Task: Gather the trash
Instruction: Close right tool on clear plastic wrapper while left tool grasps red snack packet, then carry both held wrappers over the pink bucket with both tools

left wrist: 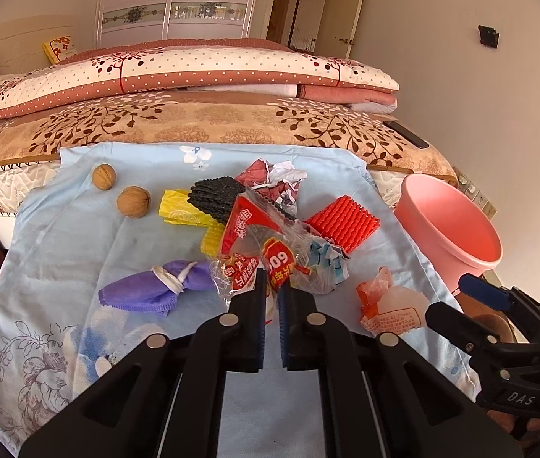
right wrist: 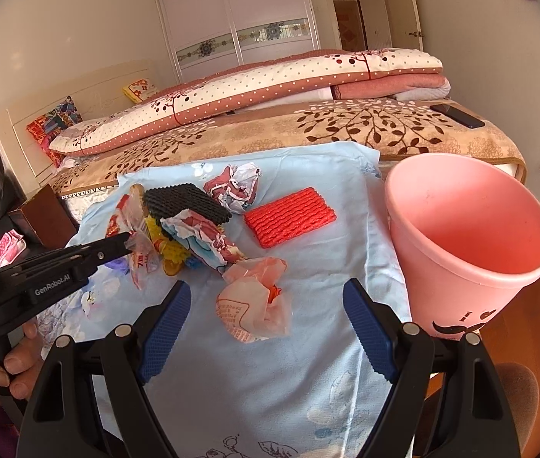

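Observation:
My left gripper is shut on a clear plastic wrapper with red print, also seen from the right wrist view. My right gripper is open around a crumpled pink-orange plastic bag, which also shows in the left wrist view. A pink bin stands at the right edge of the blue cloth. More trash lies on the cloth: crumpled paper, a red foam net, a black foam net.
Two walnuts and a tied purple cloth lie to the left, with yellow packets. A bed with folded quilts is behind. A phone lies on the bed's right corner.

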`<state>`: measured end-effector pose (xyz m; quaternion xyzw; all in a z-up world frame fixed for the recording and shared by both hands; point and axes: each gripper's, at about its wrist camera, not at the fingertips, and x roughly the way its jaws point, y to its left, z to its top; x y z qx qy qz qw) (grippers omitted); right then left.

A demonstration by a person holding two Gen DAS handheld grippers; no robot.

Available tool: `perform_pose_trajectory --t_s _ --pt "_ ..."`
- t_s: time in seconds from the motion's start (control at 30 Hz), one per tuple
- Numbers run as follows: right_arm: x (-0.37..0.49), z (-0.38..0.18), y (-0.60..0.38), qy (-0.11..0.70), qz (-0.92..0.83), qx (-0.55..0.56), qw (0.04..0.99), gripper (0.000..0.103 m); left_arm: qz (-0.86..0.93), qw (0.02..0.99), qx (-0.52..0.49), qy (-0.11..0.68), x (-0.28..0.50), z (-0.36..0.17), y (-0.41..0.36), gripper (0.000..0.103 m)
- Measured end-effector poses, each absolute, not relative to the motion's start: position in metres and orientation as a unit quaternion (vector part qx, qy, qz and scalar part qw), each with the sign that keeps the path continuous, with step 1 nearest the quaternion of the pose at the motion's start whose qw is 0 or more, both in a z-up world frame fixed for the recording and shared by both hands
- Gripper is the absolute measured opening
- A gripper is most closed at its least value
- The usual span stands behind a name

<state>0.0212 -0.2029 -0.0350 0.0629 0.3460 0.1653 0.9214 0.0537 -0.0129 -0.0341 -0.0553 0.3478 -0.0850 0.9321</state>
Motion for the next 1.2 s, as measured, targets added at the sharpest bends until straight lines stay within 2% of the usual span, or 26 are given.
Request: perform_pose_trajectory --t_s 0.07,0.13,0.3,0.5,0.8,1.2 --pt "0.026 -0.039 -0.201 0.359 0.174 0.066 0.915 0.081 -0.088 0.934 -0.059 0.342 0.050 -0.030 -0.010 0.006" --pt "0.031 -0.044 -0.197 0.371 0.179 0.067 0.909 0.074 -0.088 0.935 -0.061 0.337 0.047 -0.027 -0.008 0.006" --pt "0.037 -0.054 -0.192 0.397 0.184 0.070 0.896 0.041 -0.087 0.940 -0.058 0.324 0.040 -0.018 -0.003 0.006" --pt "0.031 -0.047 -0.194 0.383 0.196 0.071 0.900 0.027 -0.093 0.942 -0.062 0.315 0.036 -0.011 -0.001 0.006" --pt "0.015 -0.017 -0.208 0.326 0.182 0.073 0.925 0.026 -0.127 0.944 -0.067 0.297 0.036 0.005 -0.014 0.006" --pt "0.022 0.005 -0.270 0.290 0.113 0.111 0.944 0.027 -0.189 0.945 -0.045 0.263 0.054 0.032 -0.065 0.006"
